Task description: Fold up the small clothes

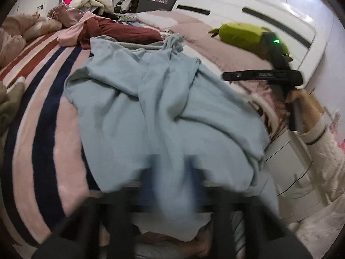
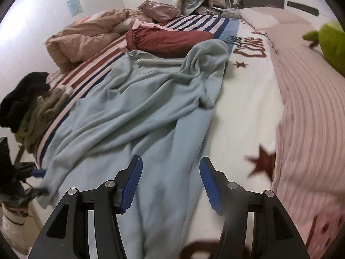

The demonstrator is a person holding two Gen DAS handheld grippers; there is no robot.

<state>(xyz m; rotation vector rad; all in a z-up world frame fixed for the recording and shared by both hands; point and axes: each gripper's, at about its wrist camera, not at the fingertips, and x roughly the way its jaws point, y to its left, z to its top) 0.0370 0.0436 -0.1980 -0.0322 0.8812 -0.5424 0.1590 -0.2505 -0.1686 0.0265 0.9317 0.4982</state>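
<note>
A crumpled light blue garment [image 2: 138, 99] lies on the striped bed [image 2: 248, 99]; the left claw [image 1: 172, 183], blurred, pinches its near edge. The right claw [image 2: 171, 183] hovers above it, fingers spread apart.

1. The light-blue garment [image 2: 133, 108] is soft, matt knit cloth, heavily creased.
2. The right gripper [image 2: 171, 185] has matt black plastic arms, ridged blue pads [image 2: 132, 183] and shiny metal pivot pins.
3. At 3 o'clock, the pink cover [image 2: 306, 112] is ribbed cloth.
</note>
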